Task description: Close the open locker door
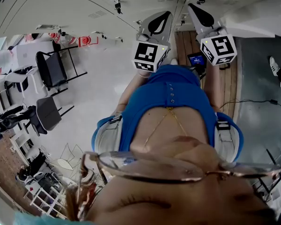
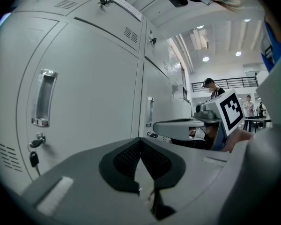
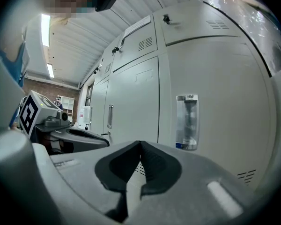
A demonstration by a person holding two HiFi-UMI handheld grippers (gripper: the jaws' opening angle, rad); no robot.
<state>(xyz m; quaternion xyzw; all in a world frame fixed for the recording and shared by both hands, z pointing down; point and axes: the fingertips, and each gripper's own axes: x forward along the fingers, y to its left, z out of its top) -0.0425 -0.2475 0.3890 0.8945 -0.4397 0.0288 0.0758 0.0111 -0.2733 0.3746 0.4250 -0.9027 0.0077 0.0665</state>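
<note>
A wall of grey lockers (image 1: 84, 3) fills the top of the head view. In the left gripper view a locker door (image 2: 89, 93) with a metal handle (image 2: 43, 97) and a hanging key (image 2: 33, 158) sits flush. A second door (image 3: 215, 102), in the right gripper view, carries a clear handle (image 3: 187, 121) and also sits flush. No door in these views stands ajar. My left gripper (image 1: 166, 14) (image 2: 140, 142) points at the lockers, shut, holding nothing. Beside it my right gripper (image 1: 193, 6) (image 3: 140, 143) is shut too, pads together and empty. Neither touches a door.
Black chairs (image 1: 51, 69) and shelving stand on the pale floor at the left. A wooden floor strip (image 1: 229, 78) and a black cable (image 1: 253, 101) lie at the right, with someone's shoe (image 1: 274, 64) beyond. People (image 2: 210, 86) stand far off along the locker row.
</note>
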